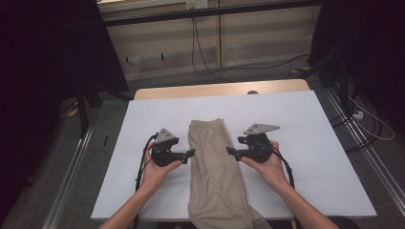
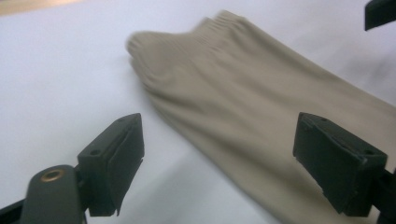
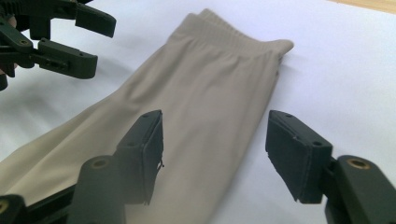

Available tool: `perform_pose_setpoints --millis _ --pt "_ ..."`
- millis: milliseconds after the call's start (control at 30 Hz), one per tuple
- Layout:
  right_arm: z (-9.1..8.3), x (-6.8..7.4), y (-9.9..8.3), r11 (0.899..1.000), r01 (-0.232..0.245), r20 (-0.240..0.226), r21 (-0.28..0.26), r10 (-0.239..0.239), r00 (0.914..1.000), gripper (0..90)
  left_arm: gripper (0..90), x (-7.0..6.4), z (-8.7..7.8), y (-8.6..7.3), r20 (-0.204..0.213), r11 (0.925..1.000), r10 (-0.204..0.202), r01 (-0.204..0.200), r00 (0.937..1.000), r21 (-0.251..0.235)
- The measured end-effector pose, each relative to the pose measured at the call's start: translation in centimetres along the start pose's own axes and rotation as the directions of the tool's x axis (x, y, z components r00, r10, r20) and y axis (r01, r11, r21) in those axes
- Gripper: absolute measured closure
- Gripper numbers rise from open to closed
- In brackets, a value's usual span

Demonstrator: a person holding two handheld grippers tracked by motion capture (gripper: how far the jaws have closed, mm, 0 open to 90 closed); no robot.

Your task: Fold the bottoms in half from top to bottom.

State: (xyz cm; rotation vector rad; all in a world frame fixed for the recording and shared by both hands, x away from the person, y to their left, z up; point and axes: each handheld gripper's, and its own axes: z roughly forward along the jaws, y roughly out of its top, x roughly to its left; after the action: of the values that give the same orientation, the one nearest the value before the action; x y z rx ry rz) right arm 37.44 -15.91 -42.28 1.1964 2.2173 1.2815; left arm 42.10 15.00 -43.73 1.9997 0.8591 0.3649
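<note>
Trousers of beige fabric, folded lengthwise [image 1: 216, 171], lie on the white table cover [image 1: 310, 143], waistband away from the person and legs hanging over the near edge. Left black two-jaw gripper [image 1: 191, 153] hovers just left of the trousers, right black two-jaw gripper [image 1: 229, 150] just right; both jaws gape wide, holding nothing.

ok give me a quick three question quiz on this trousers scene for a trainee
1. True or false: the left gripper is shut on the beige trousers.
2. Which end of the trousers lies farthest from the person? A) waistband B) leg ends
3. Fill in: the trousers lie on a ___ table, between both grippers.

Key: 1 false: its fingers stand open beside the cloth, as do those of the right gripper. 2 A, the waistband. 3 white.
</note>
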Motion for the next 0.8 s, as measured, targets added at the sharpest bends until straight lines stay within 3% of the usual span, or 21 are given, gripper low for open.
perform_pose_setpoints --millis 67,133,200,400,467,533,600,700,800 --pt "1.2 -0.7 0.5 1.0 -0.008 0.023 -0.002 0.008 0.9997 41.5 20.7 0.8 1.1 0.8 0.009 0.9997 -0.024 0.024 0.9997 -0.001" --pt "3.1 -1.9 1.4 1.0 -0.008 0.043 0.016 0.007 0.999 46.2 24.2 1.5 2.1 1.5 -0.012 0.9983 -0.055 0.055 0.9984 0.018" --pt "3.7 -2.3 1.7 1.0 -0.008 0.046 0.023 0.007 0.9989 47.7 25.0 2.0 3.2 2.1 -0.013 0.998 -0.049 0.05 0.9987 0.038" --pt "6.6 -4.2 3.8 0.999 -0.021 0.069 0.04 0.019 0.9974 58.4 41.5 3.5 5.8 3.0 -0.045 0.99 -0.121 0.124 0.9916 0.066" --pt "7.5 -4.7 4.3 0.998 -0.044 0.08 0.047 0.04 0.996 62.5 46.4 3.9 6.4 3.1 -0.055 0.9896 -0.114 0.118 0.992 0.082" --pt "8.3 -5.2 4.7 0.998 -0.047 0.091 0.05 0.043 0.9949 65.2 52.5 4.4 6.7 3.2 -0.038 0.9882 -0.13 0.133 0.9907 0.076" --pt "9.1 -5.4 5.0 0.997 -0.053 0.073 0.065 0.048 0.9961 67.0 55.2 4.8 6.9 3.4 -0.04 0.9862 -0.152 0.155 0.9875 0.06" --pt "10.3 -5.5 5.2 0.994 -0.045 0.07 0.099 0.038 0.9968 69.0 60.8 5.2 7.3 3.3 -0.054 0.9858 -0.14 0.145 0.9886 0.085" --pt "11.2 -5.6 5.1 0.993 -0.036 0.074 0.116 0.028 0.9969 76.0 65.3 5.6 7.4 3.1 -0.048 0.9836 -0.156 0.159 0.9867 0.084"
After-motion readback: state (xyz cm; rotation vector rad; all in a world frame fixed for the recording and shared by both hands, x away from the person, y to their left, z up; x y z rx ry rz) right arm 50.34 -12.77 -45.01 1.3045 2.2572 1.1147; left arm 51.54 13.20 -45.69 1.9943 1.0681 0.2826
